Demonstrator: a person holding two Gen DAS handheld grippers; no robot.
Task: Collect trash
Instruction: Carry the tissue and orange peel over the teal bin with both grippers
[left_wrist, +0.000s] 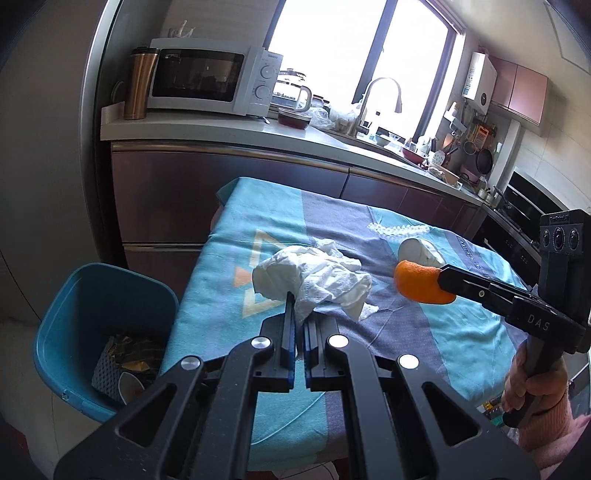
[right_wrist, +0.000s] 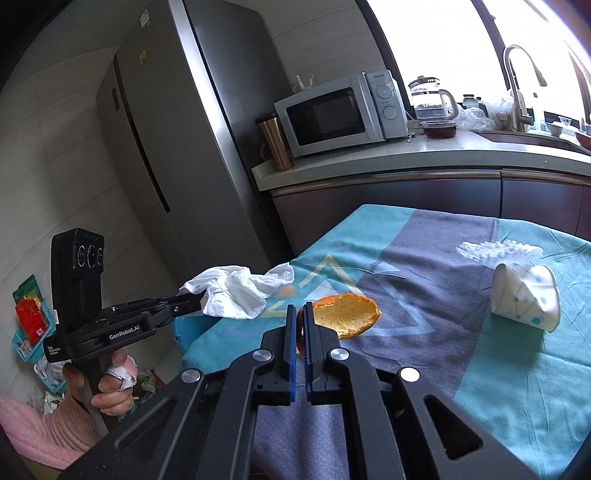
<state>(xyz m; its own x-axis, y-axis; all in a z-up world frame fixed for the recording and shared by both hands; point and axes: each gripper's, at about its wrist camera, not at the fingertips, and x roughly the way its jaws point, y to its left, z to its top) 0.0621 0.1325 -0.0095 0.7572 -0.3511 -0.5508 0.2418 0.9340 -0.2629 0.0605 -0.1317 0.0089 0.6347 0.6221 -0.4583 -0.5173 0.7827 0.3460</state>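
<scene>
Carry step. Left gripper (left_wrist: 295, 306) clamps crumpled white tissue (left_wrist: 314, 277); right gripper (right_wrist: 300, 317) pinches orange peel (right_wrist: 347, 315), both above the table's left edge. Next: swing to the blue plastic bin (left_wrist: 55, 332) beside that edge, release.

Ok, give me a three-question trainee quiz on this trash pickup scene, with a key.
1. True or false: the left claw is shut on the orange peel.
2. What does the right claw grip?
3. Which lies tipped over on the tablecloth: A) paper cup, B) tumbler, C) kettle?

Key
1. False: it grips the crumpled tissue.
2. The orange peel.
3. A.
</scene>
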